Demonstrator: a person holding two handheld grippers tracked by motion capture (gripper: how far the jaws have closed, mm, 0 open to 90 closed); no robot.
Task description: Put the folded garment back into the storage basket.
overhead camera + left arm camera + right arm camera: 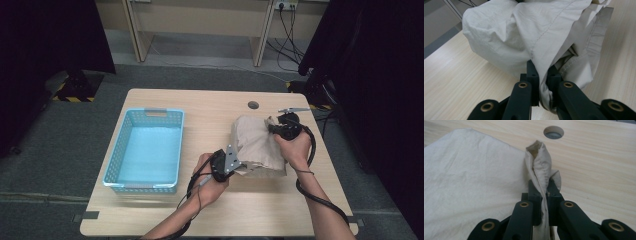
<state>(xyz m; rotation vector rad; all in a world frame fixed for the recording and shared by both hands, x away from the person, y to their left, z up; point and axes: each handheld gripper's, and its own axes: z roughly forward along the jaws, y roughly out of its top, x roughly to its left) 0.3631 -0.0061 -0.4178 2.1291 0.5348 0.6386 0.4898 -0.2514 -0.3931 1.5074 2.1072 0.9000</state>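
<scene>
A: Where is the cloth (pixel 260 145) just now?

B: On the right half of the counter (pixel 210 210), bunched between the 2 hands, well apart from the blue basket (pixel 146 150) at the left. Most of it sits on the wood, though the held edges are drawn up.

A: And the jaws?

B: Both pairs are clamped on fabric. The left gripper (pixel 231 162) pinches a fold at the cloth's near-left edge; in the left gripper view (pixel 543 82) a stitched hem runs straight down between the jaws. The right gripper (pixel 280 127) grips the far-right corner; in the right gripper view (pixel 543 195) a thick seamed corner stands up between the closed jaws, with the counter's round cable hole (pixel 553 132) beyond it.

A: So what does the next move turn on?

B: I judge it's the diagonal. The cloth's long axis runs from the near-left grip to the far-right grip. The basket lies left of both, so the left hand is nearer; the right hand would have to carry its corner across the whole cloth.
</scene>
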